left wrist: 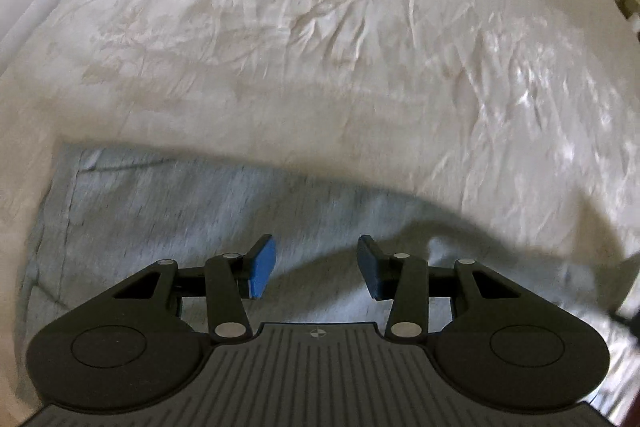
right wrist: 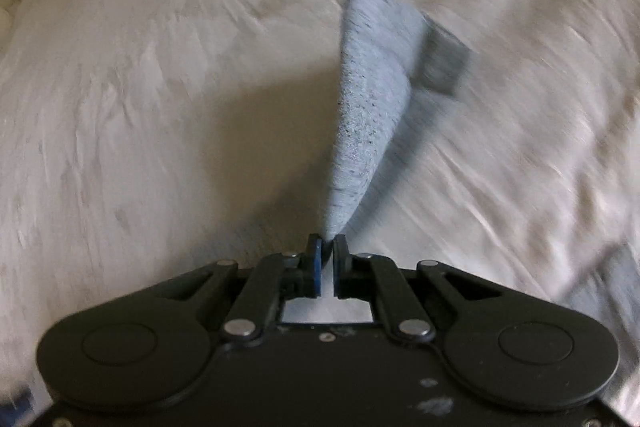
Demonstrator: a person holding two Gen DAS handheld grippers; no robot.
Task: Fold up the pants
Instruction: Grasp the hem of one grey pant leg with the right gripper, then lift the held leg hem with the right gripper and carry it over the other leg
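Grey pants spread flat on the rumpled white bedsheet, filling the near part of the left wrist view. Left gripper hanging over the pants, jaws partly apart, nothing between them. Seen only from the right wrist: right gripper clamped on a raised pants fold above the sheet. No legible writing.

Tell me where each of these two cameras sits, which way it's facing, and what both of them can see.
Left wrist: sits on the left hand-held gripper, facing steeply down at light grey knit pants on a wrinkled off-white bedspread; its blue-padded jaws stand apart, holding nothing.
Right wrist: sits on the right hand-held gripper, facing steeply down; its jaws pinch a lifted fold of the pants.
Shared: pants and bedspread. No hand or sleeve shows.
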